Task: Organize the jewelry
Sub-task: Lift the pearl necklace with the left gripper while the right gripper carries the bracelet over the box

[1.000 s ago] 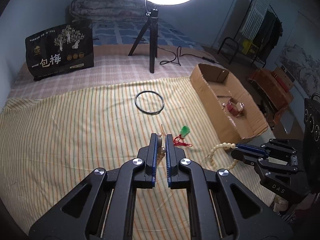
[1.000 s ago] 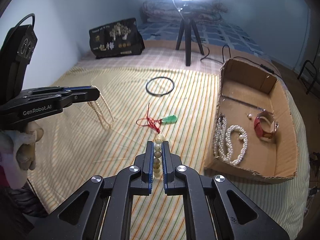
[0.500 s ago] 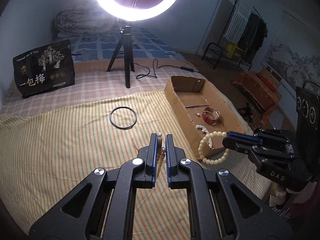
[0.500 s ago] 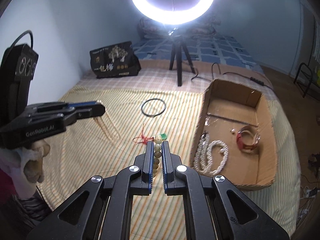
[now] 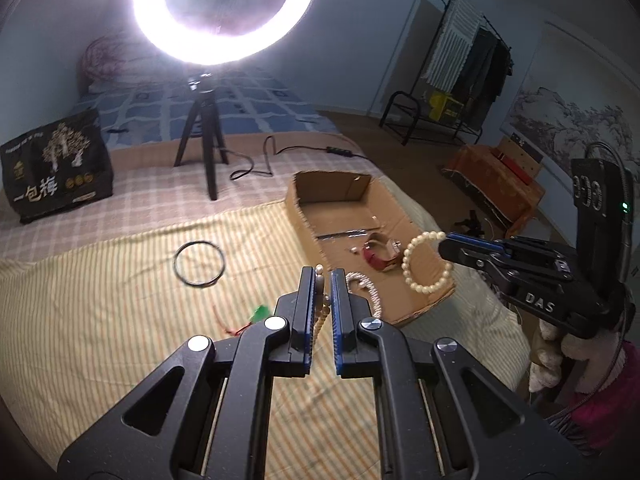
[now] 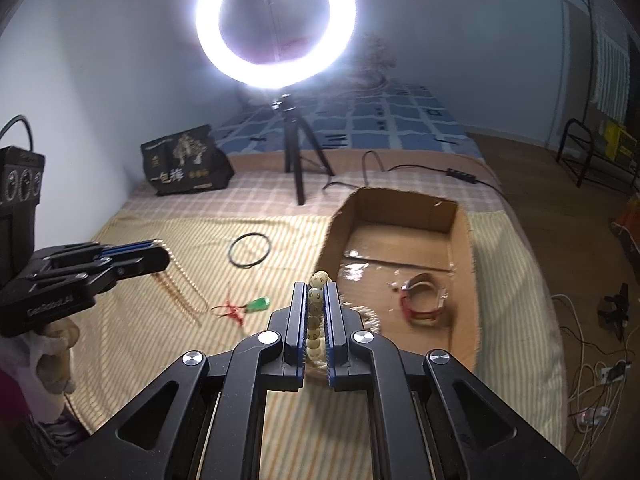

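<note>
My left gripper (image 5: 322,274) is shut on a thin strand of small pale beads (image 5: 318,320), which hangs in loops below it (image 6: 180,292) down to the striped cloth. My right gripper (image 6: 315,286) is shut on a cream bead bracelet (image 6: 319,278); its loop (image 5: 424,264) dangles in the air by the near end of the open cardboard box (image 5: 360,188). In the box lie a red wrist piece (image 6: 424,300) and a white pearl strand (image 5: 366,284). A black ring (image 5: 199,264) and a green pendant on red cord (image 6: 258,303) rest on the cloth.
A ring light on a black tripod (image 6: 298,152) stands behind the cloth, its cable (image 5: 256,160) trailing right. A black printed bag (image 5: 56,168) sits at the back left. The bed's edge drops off right of the box, with cables on the floor (image 6: 592,368).
Both grippers have risen and shifted toward the box, carrying their beads. The bracelet has left the cloth and now hangs in the air by the box's near end.
</note>
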Motion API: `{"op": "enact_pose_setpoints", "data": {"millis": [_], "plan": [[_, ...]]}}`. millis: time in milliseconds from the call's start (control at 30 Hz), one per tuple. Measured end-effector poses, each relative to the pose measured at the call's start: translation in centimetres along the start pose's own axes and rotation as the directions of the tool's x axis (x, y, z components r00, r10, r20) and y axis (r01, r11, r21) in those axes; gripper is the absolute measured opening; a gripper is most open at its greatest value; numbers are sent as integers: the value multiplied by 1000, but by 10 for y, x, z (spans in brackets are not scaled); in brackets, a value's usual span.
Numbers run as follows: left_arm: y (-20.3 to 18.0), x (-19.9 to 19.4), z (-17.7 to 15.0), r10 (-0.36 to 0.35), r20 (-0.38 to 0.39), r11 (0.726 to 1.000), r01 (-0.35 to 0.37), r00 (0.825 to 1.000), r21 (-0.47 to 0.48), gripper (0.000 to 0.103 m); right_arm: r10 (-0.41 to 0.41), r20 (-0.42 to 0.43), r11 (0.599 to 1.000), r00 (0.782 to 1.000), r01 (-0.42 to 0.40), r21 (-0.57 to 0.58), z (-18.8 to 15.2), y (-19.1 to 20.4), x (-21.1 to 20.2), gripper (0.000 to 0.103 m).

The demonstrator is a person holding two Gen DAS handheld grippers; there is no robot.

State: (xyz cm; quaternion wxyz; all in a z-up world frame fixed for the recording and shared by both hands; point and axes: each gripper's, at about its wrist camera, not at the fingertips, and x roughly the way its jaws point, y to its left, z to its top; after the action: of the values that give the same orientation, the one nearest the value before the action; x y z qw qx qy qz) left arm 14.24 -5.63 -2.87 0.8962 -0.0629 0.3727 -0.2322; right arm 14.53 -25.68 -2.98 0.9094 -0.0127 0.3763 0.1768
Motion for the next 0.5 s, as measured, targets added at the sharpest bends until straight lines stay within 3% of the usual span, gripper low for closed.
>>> {"op": "enact_pose_setpoints", "data": {"millis": [500], "plan": [[-39, 34, 20, -43, 3, 998, 43, 999, 37, 5, -53, 9, 997, 999, 53, 54, 23, -49, 12, 6]]}}
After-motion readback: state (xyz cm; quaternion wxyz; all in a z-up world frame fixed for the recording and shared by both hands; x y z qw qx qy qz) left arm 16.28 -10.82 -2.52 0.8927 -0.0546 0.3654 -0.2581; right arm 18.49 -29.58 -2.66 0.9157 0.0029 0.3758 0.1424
